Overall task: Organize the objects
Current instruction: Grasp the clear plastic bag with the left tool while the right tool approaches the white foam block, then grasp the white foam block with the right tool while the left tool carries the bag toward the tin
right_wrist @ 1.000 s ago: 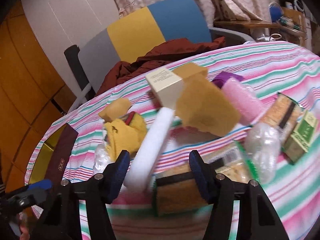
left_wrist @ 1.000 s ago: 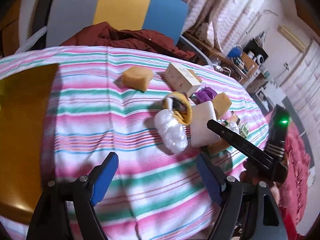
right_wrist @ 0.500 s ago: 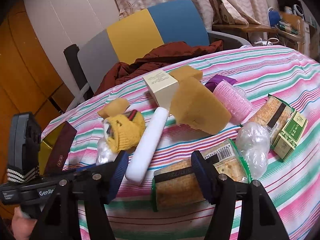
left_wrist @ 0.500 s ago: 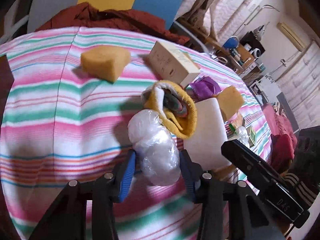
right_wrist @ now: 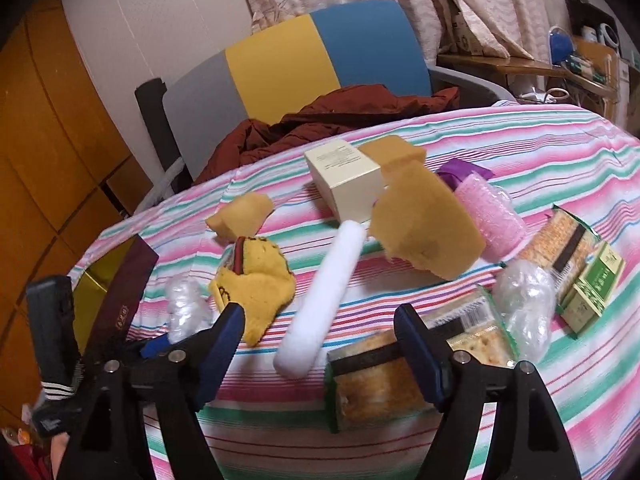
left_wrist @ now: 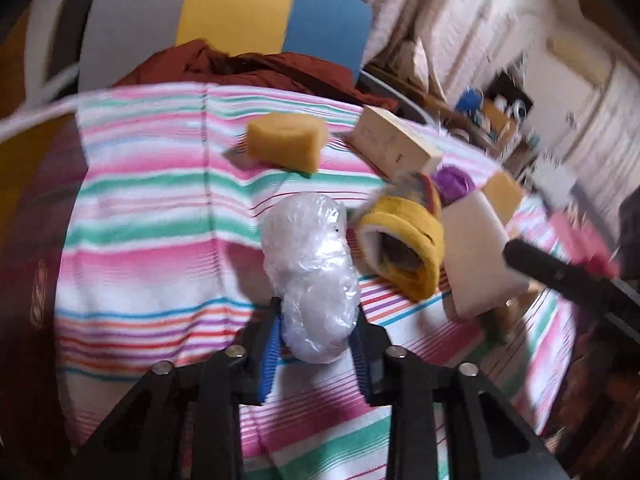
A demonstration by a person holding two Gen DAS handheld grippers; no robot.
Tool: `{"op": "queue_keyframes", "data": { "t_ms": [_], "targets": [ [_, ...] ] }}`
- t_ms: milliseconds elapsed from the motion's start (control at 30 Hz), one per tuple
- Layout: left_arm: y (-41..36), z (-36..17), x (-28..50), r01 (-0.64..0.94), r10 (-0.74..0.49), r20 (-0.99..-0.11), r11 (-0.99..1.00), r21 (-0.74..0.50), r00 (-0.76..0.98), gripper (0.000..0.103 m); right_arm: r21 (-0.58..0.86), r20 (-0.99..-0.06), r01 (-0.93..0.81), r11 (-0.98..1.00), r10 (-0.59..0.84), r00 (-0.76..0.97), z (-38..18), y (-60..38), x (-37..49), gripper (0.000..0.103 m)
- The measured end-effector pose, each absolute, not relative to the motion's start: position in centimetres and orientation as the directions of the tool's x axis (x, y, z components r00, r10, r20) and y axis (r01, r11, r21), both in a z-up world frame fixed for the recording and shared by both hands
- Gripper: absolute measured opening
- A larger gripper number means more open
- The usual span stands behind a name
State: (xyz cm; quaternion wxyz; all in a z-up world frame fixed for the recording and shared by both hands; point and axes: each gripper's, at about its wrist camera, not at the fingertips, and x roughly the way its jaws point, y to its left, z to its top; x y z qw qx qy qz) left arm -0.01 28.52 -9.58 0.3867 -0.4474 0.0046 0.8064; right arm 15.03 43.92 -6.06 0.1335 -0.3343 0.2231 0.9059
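My left gripper (left_wrist: 316,330) is shut on a clear bubble-wrap bundle (left_wrist: 310,276), which also shows in the right wrist view (right_wrist: 185,310) at the left. Beside it lie a yellow knitted hat (left_wrist: 404,252), a white foam block (left_wrist: 476,256) and a yellow sponge (left_wrist: 286,142). My right gripper (right_wrist: 320,340) is open and empty, low over the striped tablecloth (right_wrist: 560,148). A white foam block (right_wrist: 324,300) and a cracker pack (right_wrist: 404,364) lie between and just beyond its fingers.
A cream box (right_wrist: 344,178), big tan sponges (right_wrist: 424,220), a pink bubble roll (right_wrist: 490,212), a second clear bundle (right_wrist: 524,304), another cracker pack (right_wrist: 560,244) and a green box (right_wrist: 592,284) crowd the right. A chair with a red jacket (right_wrist: 332,116) stands behind the table.
My left gripper moved forward to the clear bubble-wrap bundle and closed on it. My right gripper stayed open and barely moved.
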Motion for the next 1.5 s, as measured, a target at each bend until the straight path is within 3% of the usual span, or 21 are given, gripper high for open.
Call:
{"op": "queue_keyframes", "data": {
  "t_ms": [167, 333, 600, 700, 867, 1100, 1300, 1500],
  "targets": [
    [27.9, -9.6, 0.3, -0.63, 0.63, -0.71, -0.698, -0.339, -0.316, 0.028, 0.362, -0.636, -0.322, -0.875, 0.021, -0.772, -5.6, 42.6, 14.0, 0.078],
    [27.4, -9.6, 0.5, -0.63, 0.647, -0.694, -0.69, -0.356, -0.316, 0.028, 0.342, -0.607, -0.306, -0.888, 0.04, -0.794, -4.0, 42.1, 13.4, 0.083],
    [27.0, -9.7, 0.5, -0.625, 0.667, -0.68, -0.679, -0.385, -0.304, 0.029, 0.431, -0.641, -0.357, -0.829, -0.003, -0.767, -5.0, 43.2, 11.6, 0.082],
    [27.0, -9.8, 0.5, -0.625, 0.671, -0.678, -0.675, -0.391, -0.301, 0.029, 0.46, -0.672, -0.397, -0.794, -0.019, -0.741, -6.0, 43.6, 11.0, 0.069],
    [26.8, -10.0, 0.5, -0.624, 0.681, -0.672, -0.667, -0.406, -0.29, 0.029, 0.468, -0.687, -0.444, -0.764, 0.001, -0.727, -6.7, 44.0, 11.9, 0.063],
    [27.1, -10.0, 0.5, -0.635, 0.684, -0.676, -0.657, -0.408, -0.273, 0.029, 0.443, -0.707, -0.454, -0.773, 0.009, -0.707, -7.1, 44.0, 12.0, 0.035],
    [27.3, -9.9, 0.6, -0.642, 0.676, -0.679, -0.661, -0.388, -0.285, 0.029, 0.417, -0.704, -0.458, -0.785, 0.039, -0.709, -6.5, 43.3, 12.8, 0.022],
    [27.2, -9.8, 0.9, -0.648, 0.676, -0.676, -0.66, -0.381, -0.291, 0.029, 0.433, -0.686, -0.455, -0.778, 0.043, -0.726, -5.8, 43.1, 14.1, 0.021]
  ]
}}
